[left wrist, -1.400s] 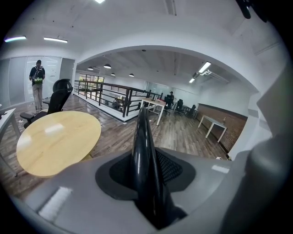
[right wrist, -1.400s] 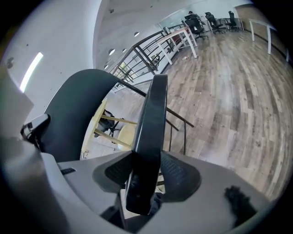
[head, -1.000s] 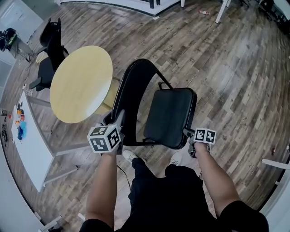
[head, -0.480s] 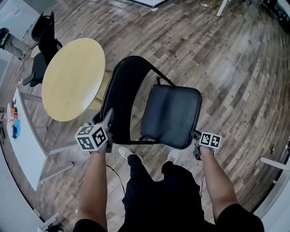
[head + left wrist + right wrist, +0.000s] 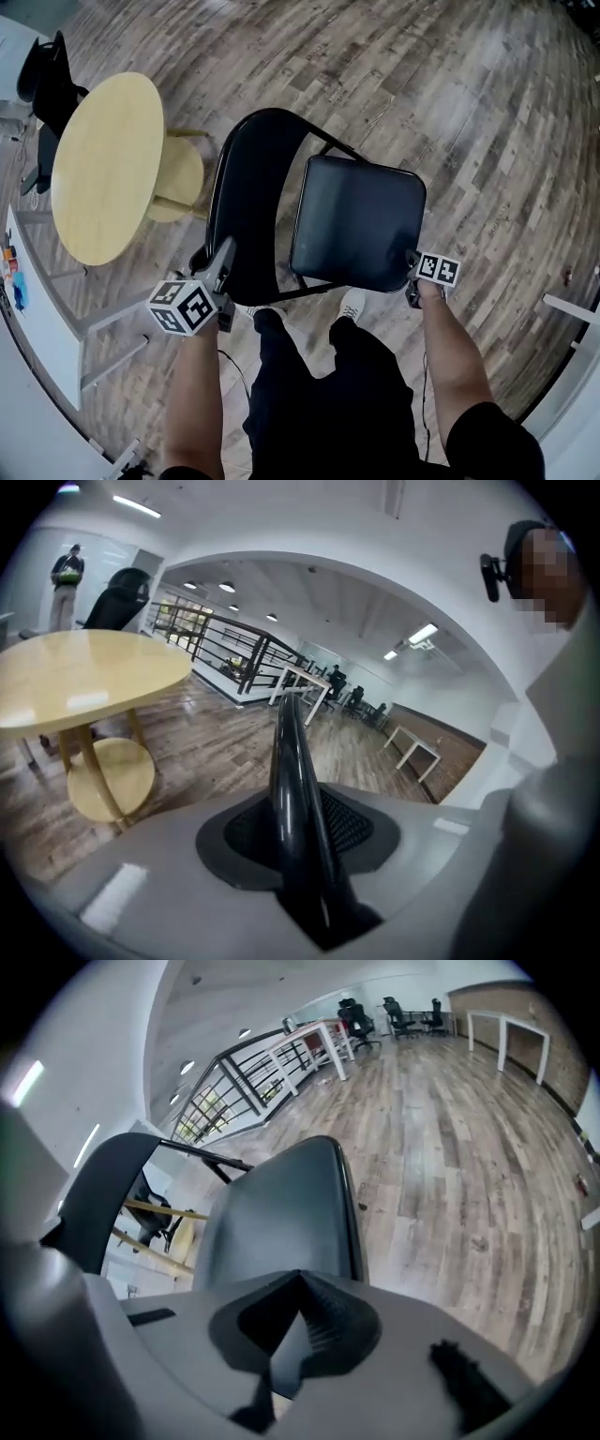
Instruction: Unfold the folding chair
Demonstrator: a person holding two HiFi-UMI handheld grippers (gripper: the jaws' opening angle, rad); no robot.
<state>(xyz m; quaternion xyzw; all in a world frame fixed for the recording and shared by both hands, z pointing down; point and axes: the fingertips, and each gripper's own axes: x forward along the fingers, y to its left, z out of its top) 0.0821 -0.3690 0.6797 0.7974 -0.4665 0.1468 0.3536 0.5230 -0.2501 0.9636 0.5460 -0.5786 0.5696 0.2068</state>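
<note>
Nearest to the person, the left gripper [image 5: 223, 259] is clamped on the black frame tube [image 5: 292, 789] of the folding chair's back. Its jaws have just been closing, and the tube sits squarely between them. The right gripper [image 5: 412, 273] has just closed too. Its jaws are together with nothing between them, and the tips are at the near right corner of the seat [image 5: 356, 220]. Whether they press on it cannot be told.

The chair stands on the wood floor [image 5: 469, 112] directly in front of the person's shoes [image 5: 352, 304]. The backrest [image 5: 246, 197] is on the left and the seat already faces up, so the unfolding looks close to done. The step in hand appears to be spreading the seat away from the back. The next move probably calls for the left gripper to hold the frame steady while the right bears down on the seat's front edge until it settles.

The person's feet are just beside the chair's near legs, so there is little slack on that side. Farther off on the left, the round table [image 5: 98, 169] stands near the backrest, which limits any swing that way. Ahead and to the right the floor offers open room.
</note>
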